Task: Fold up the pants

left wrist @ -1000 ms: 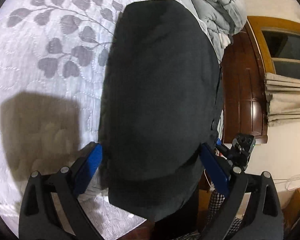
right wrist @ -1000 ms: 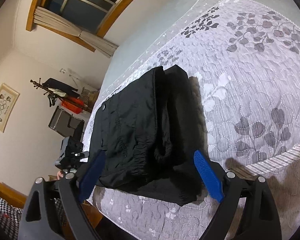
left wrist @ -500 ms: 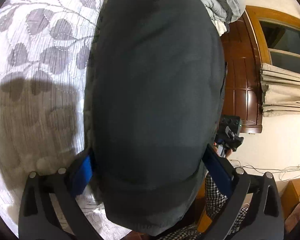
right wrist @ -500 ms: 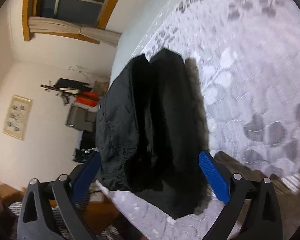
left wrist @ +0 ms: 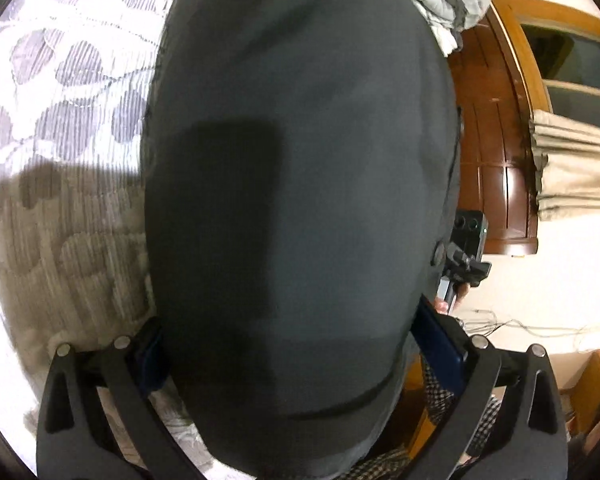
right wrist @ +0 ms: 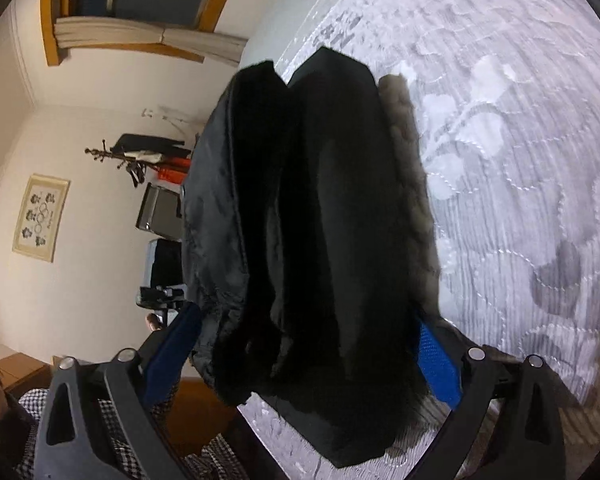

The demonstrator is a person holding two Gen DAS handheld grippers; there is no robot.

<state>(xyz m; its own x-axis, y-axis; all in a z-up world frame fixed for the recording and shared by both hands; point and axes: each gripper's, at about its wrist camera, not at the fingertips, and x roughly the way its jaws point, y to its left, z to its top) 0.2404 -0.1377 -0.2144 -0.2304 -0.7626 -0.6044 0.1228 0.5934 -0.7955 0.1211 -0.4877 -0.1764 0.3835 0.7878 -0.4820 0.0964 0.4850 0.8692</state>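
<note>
Handheld gripper hardware and operator clothing, both wrist views.

Left gripper [left wrist: 296, 360]: two dark grey plastic finger arms with triangular cut-outs, each carrying two round silver screw heads; inner faces fitted with blue pads [left wrist: 440, 336]. Right gripper [right wrist: 304, 356]: same build, dark grey arms with cut-outs and silver screws, blue pads [right wrist: 436, 356] with a fine dotted texture on the gripping face. Seen from the left wrist, the right unit shows a black boxy mount with round sockets and a small green light. Person's garment [right wrist: 32, 404]: black-and-white small-check fabric, visible at the near bottom edge of both views.
</note>
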